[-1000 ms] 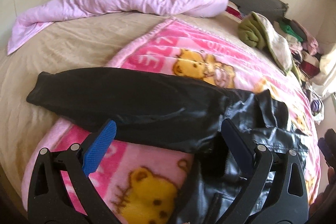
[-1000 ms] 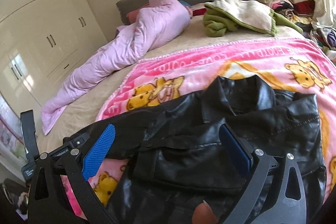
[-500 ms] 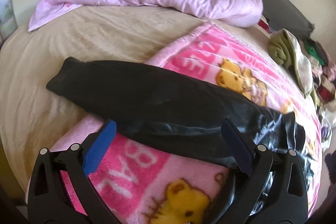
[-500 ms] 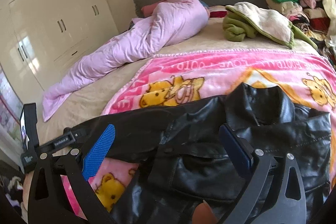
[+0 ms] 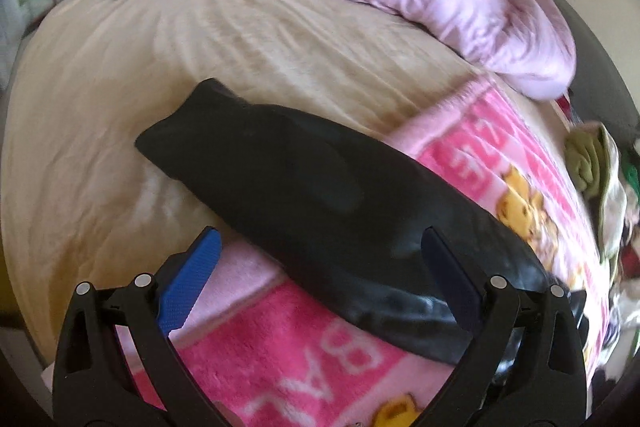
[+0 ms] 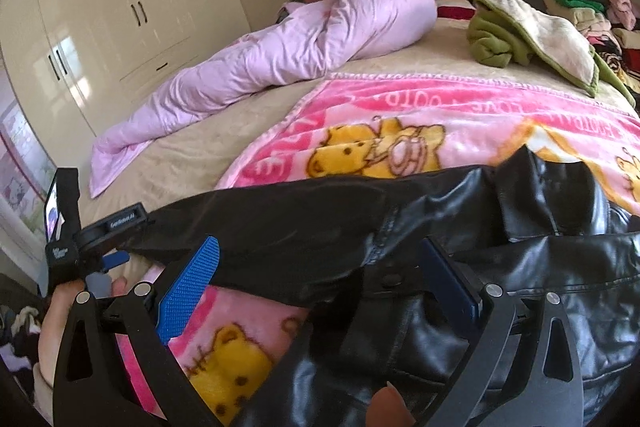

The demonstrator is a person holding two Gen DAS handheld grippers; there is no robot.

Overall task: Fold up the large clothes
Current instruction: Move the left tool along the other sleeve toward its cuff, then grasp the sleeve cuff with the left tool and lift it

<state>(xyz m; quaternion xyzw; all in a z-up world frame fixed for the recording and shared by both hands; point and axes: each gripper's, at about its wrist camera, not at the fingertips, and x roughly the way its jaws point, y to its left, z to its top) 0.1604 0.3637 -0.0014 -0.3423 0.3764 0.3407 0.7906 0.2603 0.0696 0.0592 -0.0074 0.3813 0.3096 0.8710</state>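
Left gripper (image 5: 320, 267), jaws wide and empty, has swung toward ten o'clock along the black leather jacket's sleeve (image 5: 280, 195), nearing its cuff. Right gripper (image 6: 316, 277), also wide, hovers over the jacket's body (image 6: 500, 299) on the pink blanket (image 6: 400, 115). Sleeve fold likely next.

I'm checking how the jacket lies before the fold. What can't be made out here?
- Black jacket: its lower part, cut off by the right wrist view's bottom edge and the right gripper.
- Its sleeve: blurred in the left wrist view; the shoulder end is hidden behind the left gripper.
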